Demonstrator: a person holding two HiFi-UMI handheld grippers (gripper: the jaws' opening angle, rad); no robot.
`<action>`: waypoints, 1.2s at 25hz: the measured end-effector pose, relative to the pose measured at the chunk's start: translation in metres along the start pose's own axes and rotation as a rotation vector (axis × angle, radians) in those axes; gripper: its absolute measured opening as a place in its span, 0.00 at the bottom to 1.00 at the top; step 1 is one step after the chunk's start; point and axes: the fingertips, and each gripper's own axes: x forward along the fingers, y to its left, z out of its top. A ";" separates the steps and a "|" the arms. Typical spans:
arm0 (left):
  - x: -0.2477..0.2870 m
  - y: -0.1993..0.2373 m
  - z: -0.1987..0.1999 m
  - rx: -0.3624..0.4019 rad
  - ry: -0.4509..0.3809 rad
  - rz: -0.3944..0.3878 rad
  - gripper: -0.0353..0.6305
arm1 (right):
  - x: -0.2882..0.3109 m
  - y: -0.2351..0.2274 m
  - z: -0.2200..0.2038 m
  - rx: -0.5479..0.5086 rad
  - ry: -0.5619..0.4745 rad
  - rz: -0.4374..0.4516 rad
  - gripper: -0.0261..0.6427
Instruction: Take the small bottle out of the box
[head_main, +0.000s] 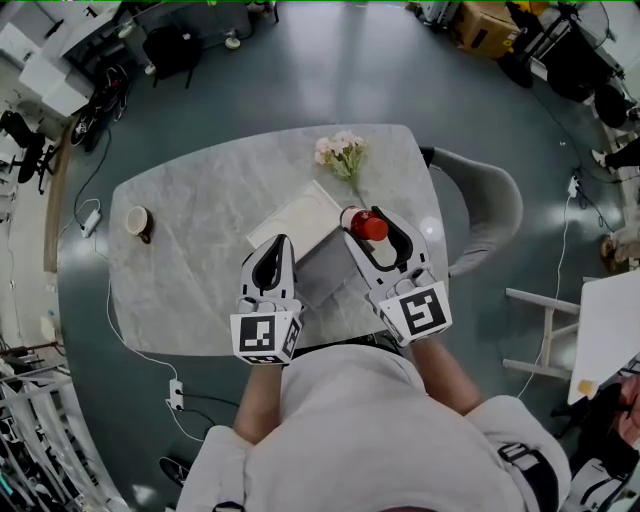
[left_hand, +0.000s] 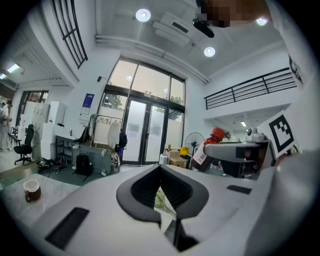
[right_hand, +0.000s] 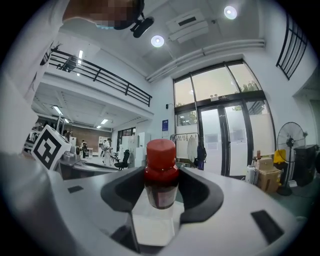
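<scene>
The small bottle (head_main: 368, 226), dark brown with a red cap, is held upright between the jaws of my right gripper (head_main: 372, 230), above the right end of the white box (head_main: 295, 222) on the marble table (head_main: 190, 270). In the right gripper view the bottle (right_hand: 161, 172) fills the notch of the right gripper (right_hand: 161, 194), with white box surface below it. My left gripper (head_main: 273, 258) hovers over the box's near side; its jaws stand together with nothing held. The left gripper view shows the left gripper (left_hand: 162, 192) and, off to the right, the bottle (left_hand: 210, 145).
A bunch of pale pink flowers (head_main: 340, 152) lies at the table's far edge. A brown cup (head_main: 138, 222) stands at the left end, also in the left gripper view as the cup (left_hand: 31, 190). A grey chair (head_main: 490, 205) sits to the table's right.
</scene>
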 end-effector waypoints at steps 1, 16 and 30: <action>0.001 0.000 0.005 -0.002 -0.013 0.001 0.09 | 0.001 0.000 0.007 -0.006 -0.014 0.002 0.38; -0.023 0.005 0.062 0.010 -0.144 0.038 0.09 | -0.005 -0.001 0.045 -0.042 -0.085 0.004 0.38; -0.026 -0.006 0.066 0.032 -0.149 0.041 0.09 | -0.013 -0.002 0.049 -0.033 -0.125 0.009 0.38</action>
